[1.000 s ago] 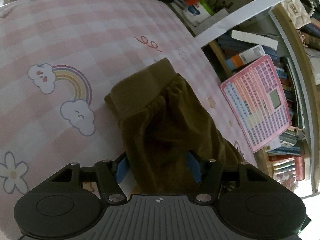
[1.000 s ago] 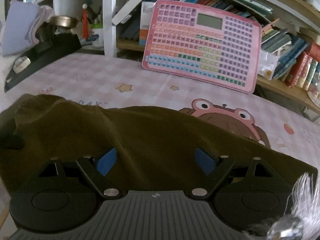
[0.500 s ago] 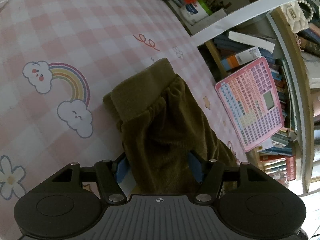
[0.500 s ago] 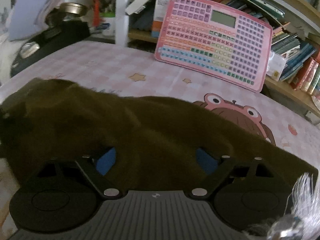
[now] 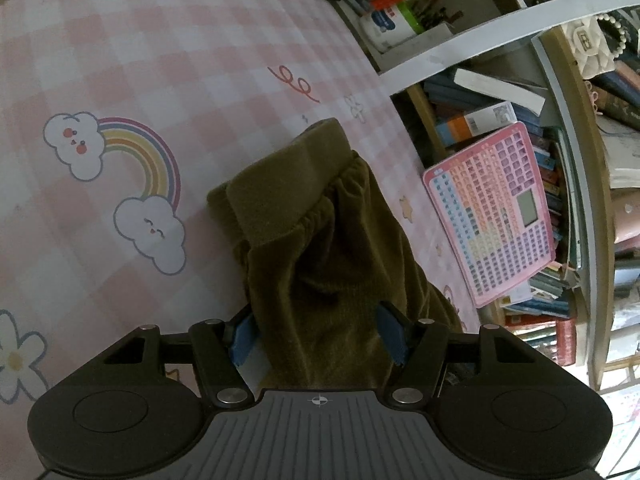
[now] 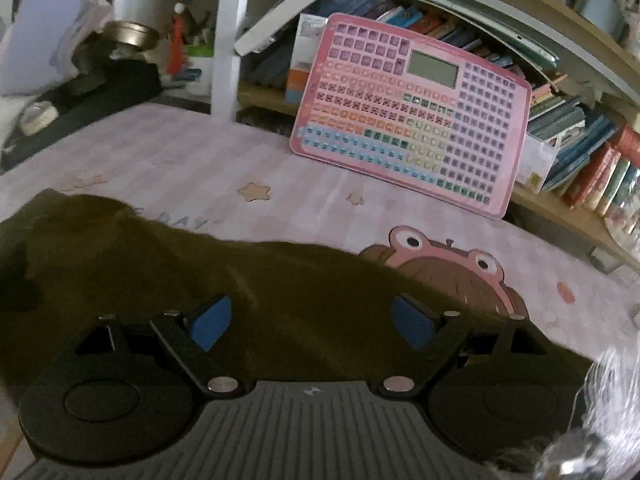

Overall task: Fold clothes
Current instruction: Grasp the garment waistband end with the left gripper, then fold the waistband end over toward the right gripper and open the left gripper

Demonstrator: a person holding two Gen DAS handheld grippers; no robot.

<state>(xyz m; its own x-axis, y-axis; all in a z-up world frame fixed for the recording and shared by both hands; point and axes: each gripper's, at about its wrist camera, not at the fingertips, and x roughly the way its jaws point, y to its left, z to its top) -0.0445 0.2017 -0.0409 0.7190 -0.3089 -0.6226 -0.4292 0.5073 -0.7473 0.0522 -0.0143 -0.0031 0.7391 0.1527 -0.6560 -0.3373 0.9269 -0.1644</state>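
An olive-brown velvet garment (image 5: 316,248) with an elastic cuff lies on the pink checked sheet (image 5: 160,60). In the left wrist view the cloth runs from the cuff down between the blue pads; my left gripper (image 5: 318,334) stands wide, jaws apart, with the fabric lying in the gap. In the right wrist view the same garment (image 6: 280,288) spreads across the foreground. My right gripper (image 6: 310,322) is open, its blue pads (image 6: 210,322) resting over the cloth without pinching it.
A pink toy keyboard tablet (image 6: 416,120) leans against a bookshelf (image 6: 580,152) at the sheet's far edge. A white shelf post (image 6: 228,36) and cluttered items stand at the back left. The sheet carries rainbow (image 5: 132,168) and frog (image 6: 448,264) prints.
Both cameras have drawn back slightly from the garment. The right view has lifted and shifted, showing more sheet. The jaws stay apart.
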